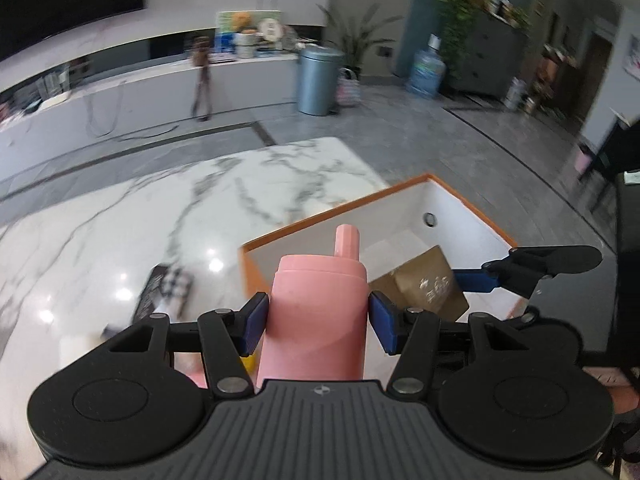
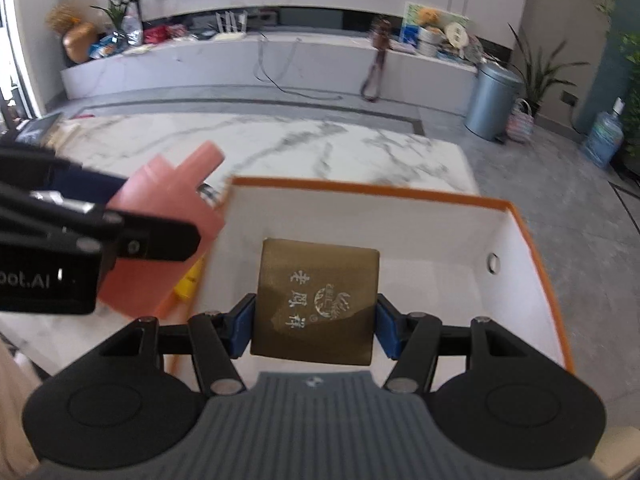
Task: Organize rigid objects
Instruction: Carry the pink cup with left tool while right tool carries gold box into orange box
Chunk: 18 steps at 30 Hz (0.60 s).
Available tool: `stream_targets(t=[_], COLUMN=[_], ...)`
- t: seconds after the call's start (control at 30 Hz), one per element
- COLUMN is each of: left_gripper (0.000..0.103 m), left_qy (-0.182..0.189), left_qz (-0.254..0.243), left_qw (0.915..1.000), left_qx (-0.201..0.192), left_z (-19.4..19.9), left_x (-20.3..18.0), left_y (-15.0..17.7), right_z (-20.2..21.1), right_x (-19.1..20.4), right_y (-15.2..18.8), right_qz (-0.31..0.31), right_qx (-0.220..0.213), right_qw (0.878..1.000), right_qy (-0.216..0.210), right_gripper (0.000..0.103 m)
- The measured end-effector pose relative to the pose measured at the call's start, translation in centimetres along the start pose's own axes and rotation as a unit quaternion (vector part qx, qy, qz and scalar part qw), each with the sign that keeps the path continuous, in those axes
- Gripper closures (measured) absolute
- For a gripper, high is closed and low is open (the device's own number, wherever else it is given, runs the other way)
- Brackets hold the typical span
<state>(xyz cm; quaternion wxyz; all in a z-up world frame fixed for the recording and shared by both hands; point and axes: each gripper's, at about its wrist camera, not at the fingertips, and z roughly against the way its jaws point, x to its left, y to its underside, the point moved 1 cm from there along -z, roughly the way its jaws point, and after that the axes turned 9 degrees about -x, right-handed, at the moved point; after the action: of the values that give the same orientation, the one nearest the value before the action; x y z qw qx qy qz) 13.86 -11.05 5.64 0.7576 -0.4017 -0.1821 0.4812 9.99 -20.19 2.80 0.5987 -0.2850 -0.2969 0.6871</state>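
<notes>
My left gripper [image 1: 318, 322] is shut on a pink bottle [image 1: 320, 312] with a narrow neck, held upright at the near left wall of a white box with an orange rim [image 1: 332, 210]. My right gripper [image 2: 314, 326] is shut on a gold-brown box with white characters [image 2: 318, 300], held above the inside of the orange-rimmed box [image 2: 360, 188]. The gold-brown box [image 1: 428, 284] and a right gripper finger also show in the left wrist view. The pink bottle [image 2: 168, 216] in my left gripper shows at the left of the right wrist view.
The box stands on a white marbled table [image 1: 160, 208]. A dark patterned item [image 1: 162, 292] lies on the table left of the box. A yellow object [image 2: 188, 280] lies against the box's outer left wall. A grey bin [image 2: 492, 100] stands on the floor beyond.
</notes>
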Motion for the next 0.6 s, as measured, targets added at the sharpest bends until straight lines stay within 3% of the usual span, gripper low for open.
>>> stream_targets(t=[0.27, 0.6], left_gripper=[0.040, 0.041], left_qy=[0.030, 0.015], left_qz=[-0.060, -0.076], left_qw=[0.9968, 0.9930], left_qx=[0.043, 0.089], left_z=[-6.0, -10.1], left_x=[-3.0, -3.0], left_y=[-0.5, 0.2], right_z=[-3.0, -7.1], right_x=[-2.8, -1.9], right_y=[1.5, 1.5], right_qz=[-0.013, 0.024], right_qx=[0.039, 0.076], right_qw=[0.999, 0.996], right_qy=[0.004, -0.034], right_gripper=[0.042, 0.042])
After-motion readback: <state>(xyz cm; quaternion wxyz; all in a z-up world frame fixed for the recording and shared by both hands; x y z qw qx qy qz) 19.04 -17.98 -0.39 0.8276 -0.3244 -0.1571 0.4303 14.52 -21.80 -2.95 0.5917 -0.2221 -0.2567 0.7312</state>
